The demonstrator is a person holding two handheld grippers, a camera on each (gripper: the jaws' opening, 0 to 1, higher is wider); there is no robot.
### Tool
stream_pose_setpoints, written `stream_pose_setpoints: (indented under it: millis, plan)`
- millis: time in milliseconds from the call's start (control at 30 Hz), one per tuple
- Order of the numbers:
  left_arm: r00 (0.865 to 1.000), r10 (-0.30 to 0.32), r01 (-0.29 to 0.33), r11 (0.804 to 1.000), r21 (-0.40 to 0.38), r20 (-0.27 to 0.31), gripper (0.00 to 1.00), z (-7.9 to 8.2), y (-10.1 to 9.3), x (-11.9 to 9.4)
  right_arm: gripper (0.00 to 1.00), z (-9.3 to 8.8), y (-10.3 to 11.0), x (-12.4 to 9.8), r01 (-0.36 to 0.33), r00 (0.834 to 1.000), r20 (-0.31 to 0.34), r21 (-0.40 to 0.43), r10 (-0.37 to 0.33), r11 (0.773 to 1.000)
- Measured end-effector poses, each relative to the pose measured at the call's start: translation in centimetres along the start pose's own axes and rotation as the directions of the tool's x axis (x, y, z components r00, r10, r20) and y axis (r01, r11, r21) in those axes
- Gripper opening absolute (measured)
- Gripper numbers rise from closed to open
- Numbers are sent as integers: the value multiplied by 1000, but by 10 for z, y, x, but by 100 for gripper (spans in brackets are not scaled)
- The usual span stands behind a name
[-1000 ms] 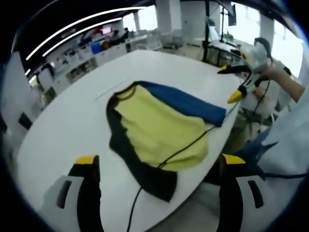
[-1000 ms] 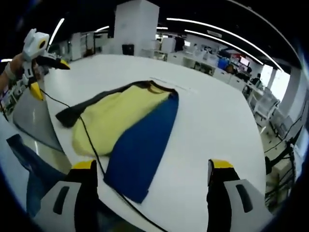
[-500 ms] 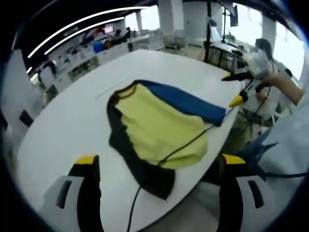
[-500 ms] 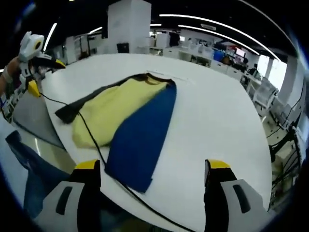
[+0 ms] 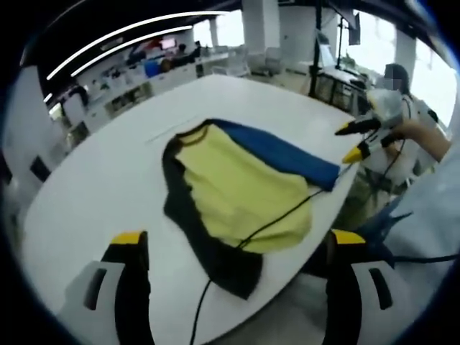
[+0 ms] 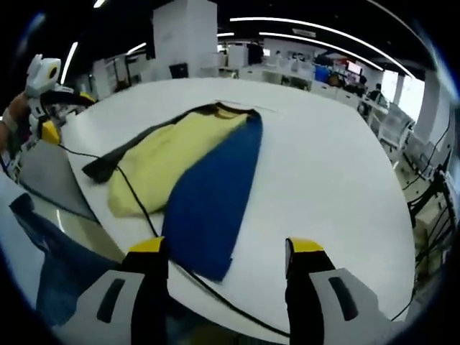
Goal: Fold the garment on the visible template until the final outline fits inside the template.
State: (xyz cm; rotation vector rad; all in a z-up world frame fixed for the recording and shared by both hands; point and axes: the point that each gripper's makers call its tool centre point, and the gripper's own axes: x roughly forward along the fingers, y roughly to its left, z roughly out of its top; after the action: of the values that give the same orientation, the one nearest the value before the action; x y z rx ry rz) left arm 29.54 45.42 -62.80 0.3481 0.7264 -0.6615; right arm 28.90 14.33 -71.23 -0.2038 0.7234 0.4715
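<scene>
The garment (image 5: 241, 190) lies flat on the white table (image 5: 93, 194), near the edge closest to me; it has a yellow middle panel, a blue sleeve or side along one flank and a black one along the other, with the collar pointing away from me. In the right gripper view the same garment (image 6: 190, 169) has its blue part nearest my right gripper (image 6: 226, 248) and its black part on the far side. My left gripper (image 5: 233, 241) is held above the table edge, its two yellow-tipped jaws spread wide with nothing between them; the black end of the garment is just ahead of it. My right gripper's jaws also stand parted and empty, hovering over the blue end without touching it. A thin black cable (image 5: 277, 219) runs across the yellow panel and off the table edge. A faint line marked on the tabletop shows just beyond the collar; I cannot make out a full template outline. In each view the opposite gripper appears off to the side, held in my hand, clear of the cloth.
</scene>
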Motion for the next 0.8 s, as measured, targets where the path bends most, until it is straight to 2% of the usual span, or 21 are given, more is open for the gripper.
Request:
stream_pose_setpoints:
  millis: [367,800]
  plan:
    - [1000,10,-10,1000,-1,2,99,4,8,2,57,-17,-2,8,4,999,-33,30,-3,1000]
    - [1000,24,-24,1000,-3,7,99,10,8,2,47,-26,-3,14,6,999,-46,41,-4,999]
